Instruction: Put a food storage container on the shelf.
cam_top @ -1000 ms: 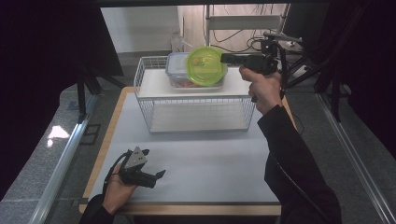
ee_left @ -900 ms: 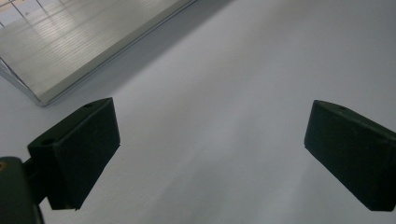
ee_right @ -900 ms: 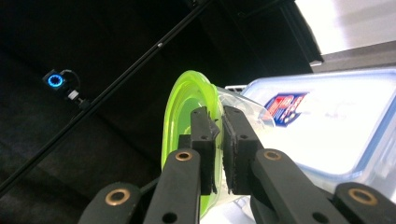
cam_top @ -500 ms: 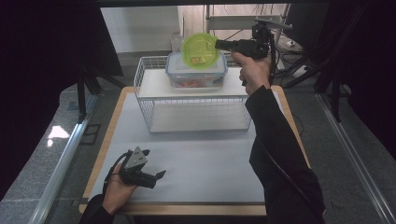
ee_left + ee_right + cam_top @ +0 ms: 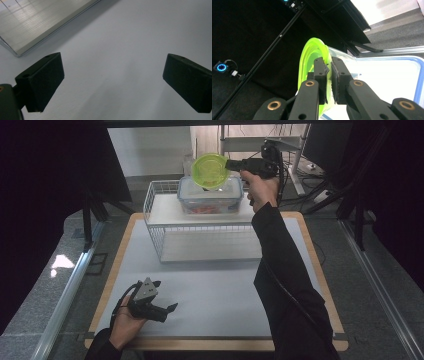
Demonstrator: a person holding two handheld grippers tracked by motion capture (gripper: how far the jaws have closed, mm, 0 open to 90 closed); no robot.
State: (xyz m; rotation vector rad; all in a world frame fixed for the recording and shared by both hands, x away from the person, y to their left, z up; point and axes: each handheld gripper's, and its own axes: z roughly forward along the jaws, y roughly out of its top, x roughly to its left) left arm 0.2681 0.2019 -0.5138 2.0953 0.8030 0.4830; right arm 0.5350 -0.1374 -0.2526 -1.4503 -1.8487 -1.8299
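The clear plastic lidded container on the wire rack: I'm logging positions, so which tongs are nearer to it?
Right. The right tongs hold a lime-green plastic bowl just above the container; the left tongs rest on the table's near edge.

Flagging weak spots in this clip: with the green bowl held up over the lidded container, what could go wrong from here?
1. The right gripper pinches the green bowl only by its thin rim, tilted on edge; it could swivel or slip out.
2. The bowl hangs close above the clear container on the wire rack; a knock might shift the container along the shelf.
3. The left gripper rests open on the table, too far off to help.
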